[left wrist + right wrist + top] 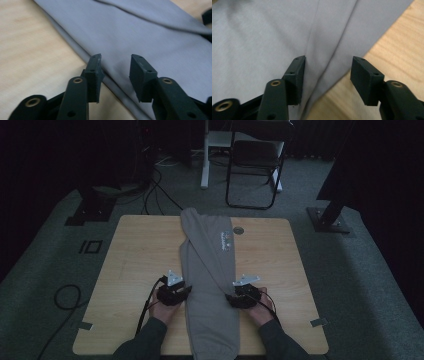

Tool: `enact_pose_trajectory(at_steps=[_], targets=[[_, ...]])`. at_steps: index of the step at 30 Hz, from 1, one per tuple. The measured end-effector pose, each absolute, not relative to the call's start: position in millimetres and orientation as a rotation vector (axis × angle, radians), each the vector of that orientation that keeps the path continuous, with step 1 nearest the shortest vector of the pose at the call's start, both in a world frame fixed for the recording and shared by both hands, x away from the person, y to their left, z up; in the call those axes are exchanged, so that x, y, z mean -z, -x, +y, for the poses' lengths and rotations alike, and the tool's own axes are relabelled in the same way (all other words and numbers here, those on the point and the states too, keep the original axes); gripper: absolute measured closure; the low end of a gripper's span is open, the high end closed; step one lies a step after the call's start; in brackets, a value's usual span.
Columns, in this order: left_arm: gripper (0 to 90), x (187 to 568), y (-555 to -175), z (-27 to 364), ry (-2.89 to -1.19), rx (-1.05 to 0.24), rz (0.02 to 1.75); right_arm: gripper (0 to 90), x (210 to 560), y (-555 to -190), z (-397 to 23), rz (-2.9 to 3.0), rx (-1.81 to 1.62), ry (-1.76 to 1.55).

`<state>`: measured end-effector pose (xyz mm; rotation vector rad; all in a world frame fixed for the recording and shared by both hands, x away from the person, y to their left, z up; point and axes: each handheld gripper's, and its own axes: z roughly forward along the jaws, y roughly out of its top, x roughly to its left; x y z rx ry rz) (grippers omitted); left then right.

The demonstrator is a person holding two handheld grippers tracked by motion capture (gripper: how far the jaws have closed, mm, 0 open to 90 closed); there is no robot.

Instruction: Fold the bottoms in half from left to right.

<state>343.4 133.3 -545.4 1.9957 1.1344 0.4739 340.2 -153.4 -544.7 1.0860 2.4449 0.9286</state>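
We see a grey garment [207, 275], folded into a long narrow strip, lying on the bench [135, 255]. Its long axis runs from the far edge, near the middle, down to the near edge, where its end reaches the rim.

Left hand-held gripper [176, 292] sits at the strip's left edge, right hand-held gripper [243, 296] at its right edge, both toward the near end, facing each other across the cloth. We judge them about equally near, one per side.

Left gripper view: the jaws stand apart with a clear gap, straddling the garment's [140, 37] folded edge, pads not pressing on it. Right gripper view: the same, jaws apart over the cloth's [274, 32] edge where it meets the wood, nothing pinched. Both open, holding nothing.

We think any next grasp needs each gripper closing inward on its own side edge.

Writing: a small printed patch [225, 240] on the garment toward the far end, too small to read. No other labels legible.
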Motion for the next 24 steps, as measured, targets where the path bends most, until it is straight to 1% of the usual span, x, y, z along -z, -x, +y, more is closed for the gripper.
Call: enact_pose_trajectory(at_steps=[3, 4, 6, 7, 8, 10, 12, 14, 16, 17, 18, 24], targets=[[59.7, 539.8, -363.1, 137.8, -1.966, -0.506, 1.163, 43.4, 544.5, -345.8, -146.5, 2.443, -0.912, -1.066], [59.6, 539.8, -363.1, 137.8, -1.966, -0.506, 1.163, 42.7, 544.3, -348.2, -144.0, 2.440, -0.908, -1.065], [59.7, 536.4, -384.9, 138.4, -1.957, -0.536, 1.194, 42.5, 543.6, -353.9, -138.8, 2.436, -0.896, -1.060], [59.7, 536.4, -384.9, 138.4, -1.957, -0.536, 1.194, 42.5, 543.6, -353.9, -138.8, 2.436, -0.896, -1.060], [60.2, 535.5, -397.9, 136.4, -1.956, -0.544, 1.206, 41.4, 543.2, -360.6, -133.2, 2.430, -0.893, -1.066], [61.6, 535.8, -403.9, 134.8, -1.961, -0.545, 1.210, 40.7, 543.0, -368.3, -127.2, 2.429, -0.893, -1.065], [64.5, 540.3, -417.7, 128.8, -1.993, -0.567, 1.221, 39.7, 542.7, -376.8, -121.0, 2.428, -0.896, -1.070], [69.1, 545.4, -422.8, 126.3, -2.013, -0.557, 1.236, 38.2, 542.0, -386.3, -115.6, 2.425, -0.904, -1.082], [77.7, 548.2, -424.0, 125.5, -2.022, -0.544, 1.245, 37.7, 541.6, -391.0, -113.3, 2.421, -0.908, -1.085], [77.7, 548.2, -424.0, 125.5, -2.022, -0.544, 1.245, 37.7, 541.2, -395.3, -111.2, 2.415, -0.915, -1.095], [80.7, 552.0, -423.2, 123.4, -2.026, -0.561, 1.247, 35.7, 541.3, -402.3, -108.1, 2.412, -0.928, -1.106], [82.2, 553.3, -421.8, 123.0, -2.031, -0.587, 1.228, 31.6, 546.5, -418.9, -101.4, 2.400, -0.914, -1.132]])
